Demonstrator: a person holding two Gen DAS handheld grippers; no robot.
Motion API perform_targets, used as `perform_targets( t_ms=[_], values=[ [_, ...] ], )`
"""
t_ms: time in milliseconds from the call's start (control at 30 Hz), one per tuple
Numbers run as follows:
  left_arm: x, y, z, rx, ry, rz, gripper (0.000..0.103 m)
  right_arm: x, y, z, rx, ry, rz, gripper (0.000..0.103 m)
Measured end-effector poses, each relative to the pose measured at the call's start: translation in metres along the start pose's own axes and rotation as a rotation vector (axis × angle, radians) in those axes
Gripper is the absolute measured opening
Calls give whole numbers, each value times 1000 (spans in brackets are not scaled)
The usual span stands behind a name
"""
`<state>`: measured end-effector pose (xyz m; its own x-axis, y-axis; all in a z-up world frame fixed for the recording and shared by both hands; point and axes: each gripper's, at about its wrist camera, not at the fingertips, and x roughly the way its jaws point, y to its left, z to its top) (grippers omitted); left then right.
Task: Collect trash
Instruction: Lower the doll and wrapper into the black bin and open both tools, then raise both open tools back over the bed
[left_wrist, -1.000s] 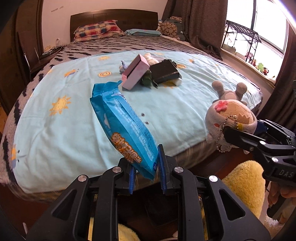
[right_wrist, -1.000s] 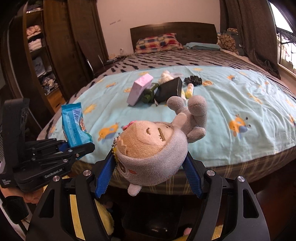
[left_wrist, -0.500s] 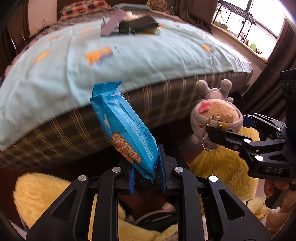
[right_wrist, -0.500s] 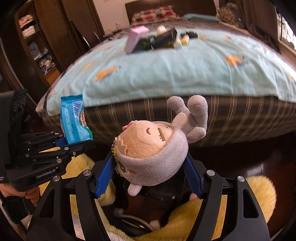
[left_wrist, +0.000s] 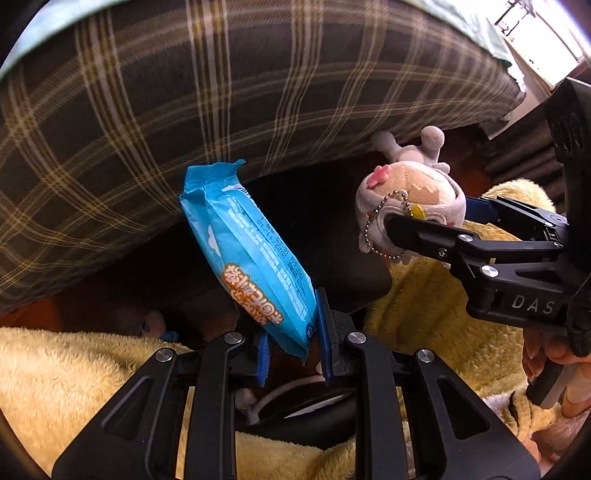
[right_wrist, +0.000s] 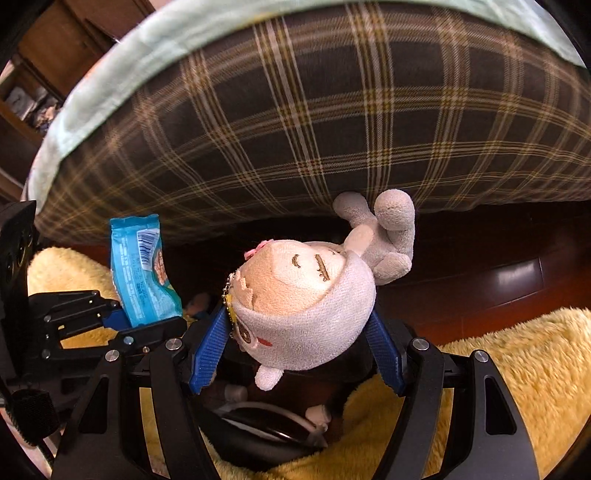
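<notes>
My left gripper (left_wrist: 291, 343) is shut on the lower end of a blue snack packet (left_wrist: 251, 258), which stands up and leans left. In the right wrist view the same blue packet (right_wrist: 140, 280) sticks up from the left gripper (right_wrist: 147, 325) at the left. My right gripper (right_wrist: 297, 354) is shut on a grey and beige plush toy (right_wrist: 306, 306) with a bead chain, its blue pads pressing both sides. In the left wrist view the plush toy (left_wrist: 413, 192) and the right gripper (left_wrist: 439, 218) are at the right. Both grippers point steeply down, side by side.
The bed's brown plaid side (left_wrist: 184, 110) fills the top of both views. Fluffy yellow fabric (right_wrist: 498, 369) lies on the dark wooden floor (right_wrist: 517, 273). Under the grippers is a dark round object with a white cord (right_wrist: 266, 424). A person's hand (left_wrist: 554, 365) holds the right gripper.
Both grippers have sunk from above the bed top to beside its plaid side and tipped downward. The packet and the plush toy stay gripped as before.
</notes>
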<state>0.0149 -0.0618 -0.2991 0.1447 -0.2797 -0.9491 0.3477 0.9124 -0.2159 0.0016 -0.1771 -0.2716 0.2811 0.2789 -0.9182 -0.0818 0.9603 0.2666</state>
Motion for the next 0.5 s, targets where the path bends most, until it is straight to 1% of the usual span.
perform_targets(
  t_ms=[200, 267, 333, 400, 500],
  values=[
    [6, -1, 2, -7, 2, -6, 22, 4, 5, 11, 5, -4, -13, 73],
    [7, 1, 6, -10, -2, -4, 29, 4, 7, 13, 4, -3, -20, 73],
    [4, 1, 8, -11, -9, 1, 38, 1, 9, 14, 7, -10, -25, 76],
    [2, 0, 9, -13, -12, 3, 41, 4, 9, 16, 11, -26, -28, 81],
    [-2, 0, 11, -14, -19, 13, 44, -4, 5, 24, 20, -51, -34, 82]
  ],
)
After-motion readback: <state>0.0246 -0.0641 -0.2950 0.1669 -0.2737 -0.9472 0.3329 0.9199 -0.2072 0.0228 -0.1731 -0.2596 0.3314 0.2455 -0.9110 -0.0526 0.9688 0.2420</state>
